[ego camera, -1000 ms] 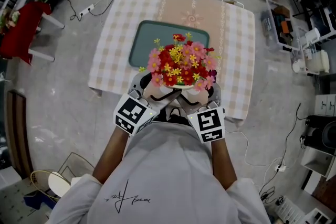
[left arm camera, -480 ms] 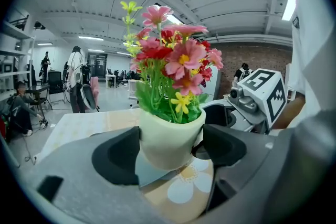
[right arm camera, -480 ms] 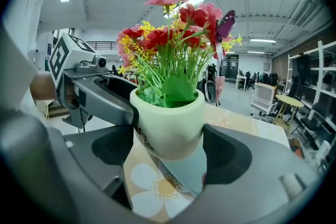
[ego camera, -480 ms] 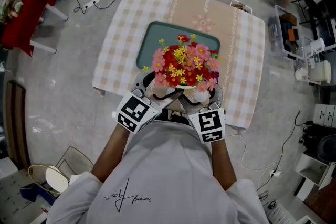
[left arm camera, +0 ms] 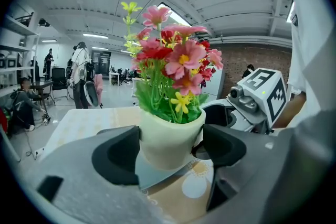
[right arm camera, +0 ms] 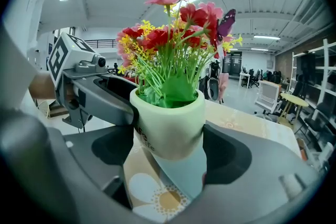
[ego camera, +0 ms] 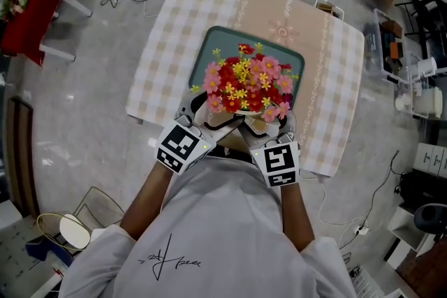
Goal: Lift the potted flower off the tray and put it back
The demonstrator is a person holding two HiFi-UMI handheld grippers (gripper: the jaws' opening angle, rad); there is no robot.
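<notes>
Two pinches on one pot: left gripper (left arm camera: pixel 170 148) and right gripper (right arm camera: pixel 170 150) each squeeze the potted flower (ego camera: pixel 246 84), so uneven pull could tip it short of the tray (ego camera: pixel 211 42) just ahead.

The tray (ego camera: pixel 209 52) lies on the table (ego camera: pixel 164 45), at its middle. The pot (left arm camera: pixel 170 136) hangs above the tray's near edge, clear of it. The left gripper (ego camera: pixel 201 112) is over the tray's near-left corner and the right gripper (ego camera: pixel 274 123) over its near-right, each with one jaw on either side of the pot. A chair (ego camera: pixel 31 28) stands well left of the tray, bins (ego camera: pixel 391 45) well right.
</notes>
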